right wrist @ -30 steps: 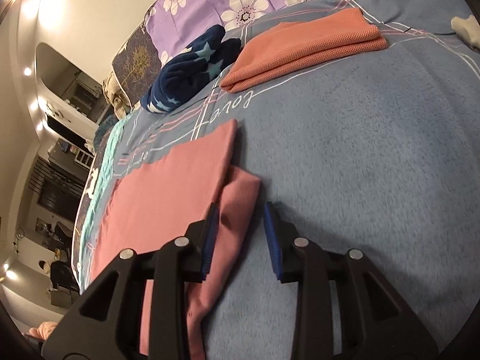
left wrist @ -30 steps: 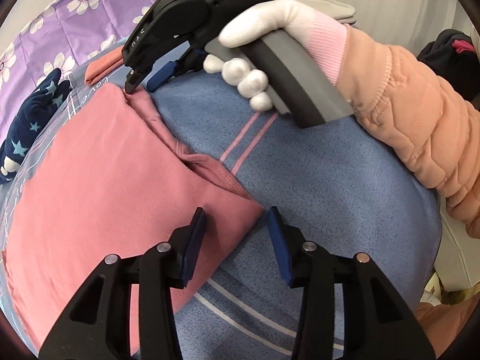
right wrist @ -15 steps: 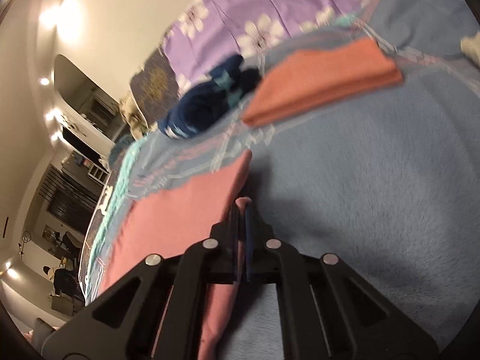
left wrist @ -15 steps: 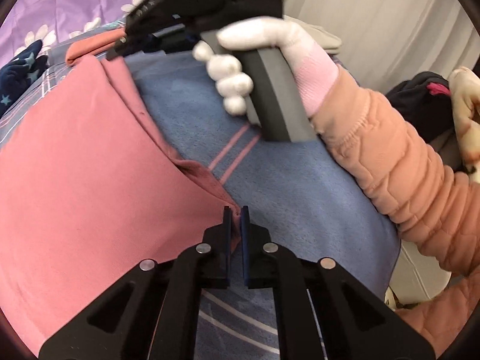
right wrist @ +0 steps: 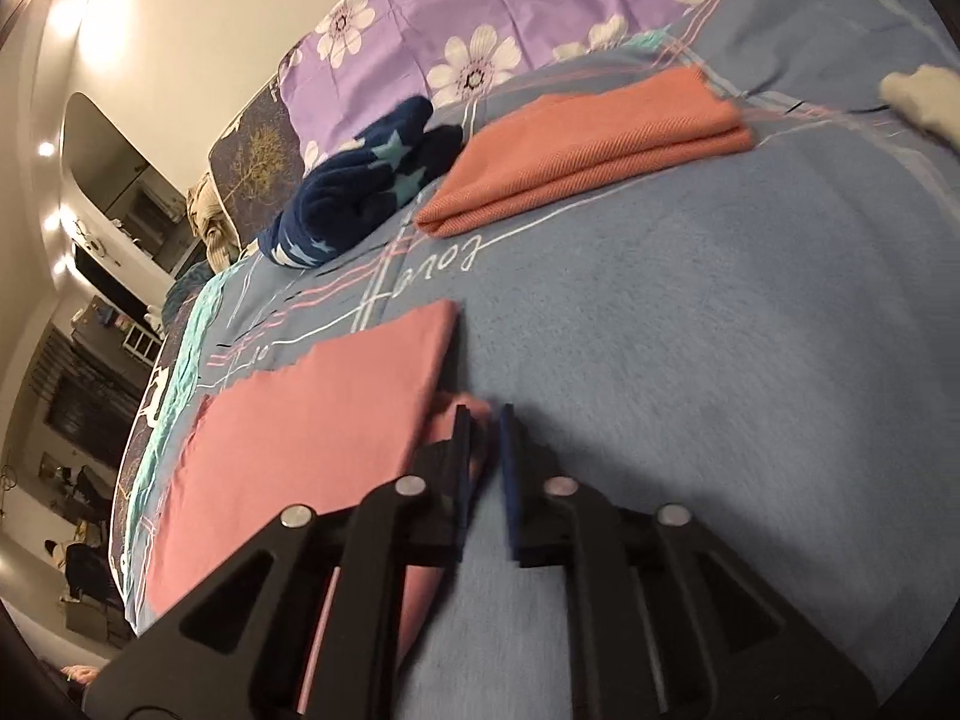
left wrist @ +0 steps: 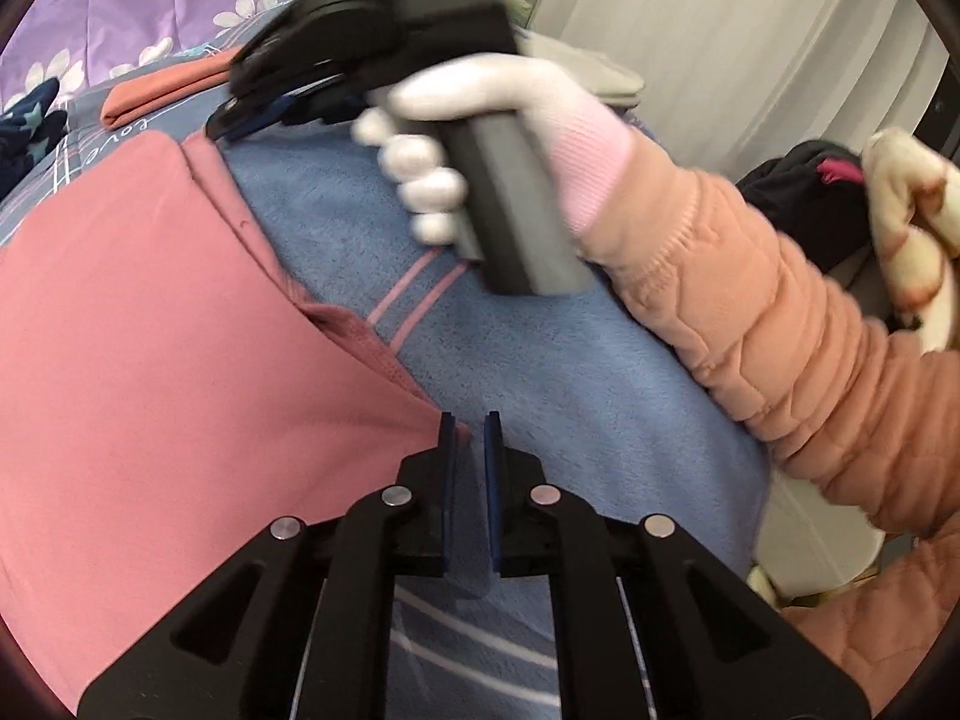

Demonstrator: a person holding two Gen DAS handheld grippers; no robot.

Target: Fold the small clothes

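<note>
The flat pink cotton garment [left wrist: 180,360] lies on the blue fleece blanket [left wrist: 540,372]. The left gripper [left wrist: 467,420] nips its near corner; the right gripper [right wrist: 483,414], jaws just reopening slightly, straddles its edge fold, likely readying a fold.

Bed covered by a blue blanket [right wrist: 690,312] with pink and white stripes. Lying directly on it: a flat pink garment [right wrist: 312,414], a folded orange cloth [right wrist: 588,144] and a rolled navy star-patterned garment [right wrist: 366,186], beside a purple floral sheet [right wrist: 480,6].
</note>
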